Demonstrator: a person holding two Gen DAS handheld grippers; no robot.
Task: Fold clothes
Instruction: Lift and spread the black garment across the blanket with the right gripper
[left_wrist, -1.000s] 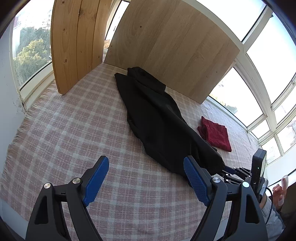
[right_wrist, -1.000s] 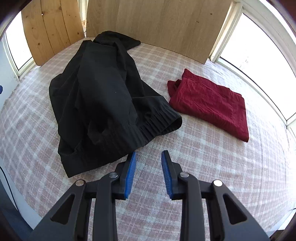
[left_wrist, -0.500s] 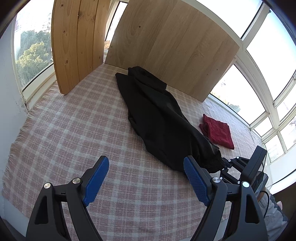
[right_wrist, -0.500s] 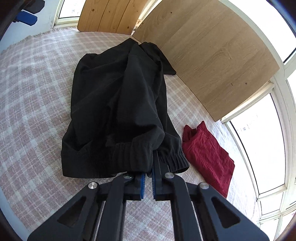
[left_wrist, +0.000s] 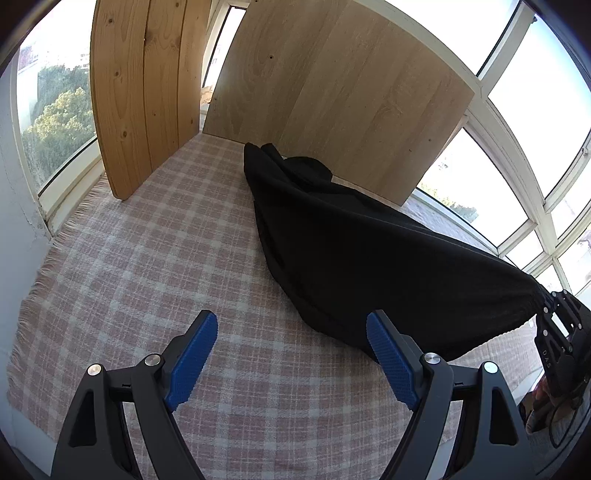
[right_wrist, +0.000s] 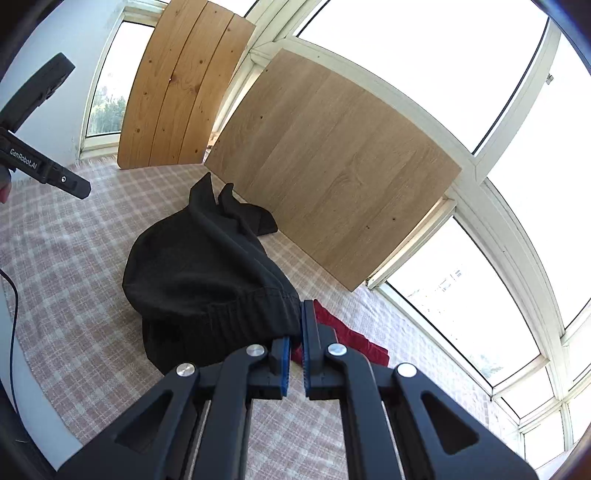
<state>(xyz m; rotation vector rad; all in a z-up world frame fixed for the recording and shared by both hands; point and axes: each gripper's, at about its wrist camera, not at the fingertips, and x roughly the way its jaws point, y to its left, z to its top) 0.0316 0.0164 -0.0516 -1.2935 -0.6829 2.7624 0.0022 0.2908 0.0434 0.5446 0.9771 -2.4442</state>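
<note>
Right gripper (right_wrist: 295, 343) closed down to a narrow slit, blue pads (right_wrist: 283, 360) pinching the ribbed waistband of the black trousers (right_wrist: 207, 273). Waistband end lifted off the checked blanket (right_wrist: 66, 295), cloth stretched taut from the pinch back toward the big wooden board (right_wrist: 332, 173). Far end of the trousers, two pointed bits sticking up, resting on the blanket just in front of that board. Seen from the left wrist camera: same black trousers (left_wrist: 369, 251) running as a long dark ridge from the foot of the wooden board (left_wrist: 332, 99) out to the right gripper (left_wrist: 543, 310) at the right edge of the view, near end raised clear of the checked blanket (left_wrist: 147, 258).

Left gripper (left_wrist: 291, 354) spread wide, nothing between its blue pads (left_wrist: 192, 358), hovering over bare blanket to the left of the trousers, not touching them. Right-hand finger just beside the lower fold of the cloth; contact there not clear.

Red folded cloth (right_wrist: 347, 336) lying flat on the blanket right of the trousers, partly hidden behind the right gripper's fingers.

Plank panel (left_wrist: 144, 85) leaning left of the wooden board, narrow gap between the two.

Writing: "GenRobot.AI" in white on the black body of the left gripper (right_wrist: 44, 166), upper left of the right wrist view. Letters that look like "DAS" on the black body of the right gripper in the left wrist view, small and hard to confirm.
</note>
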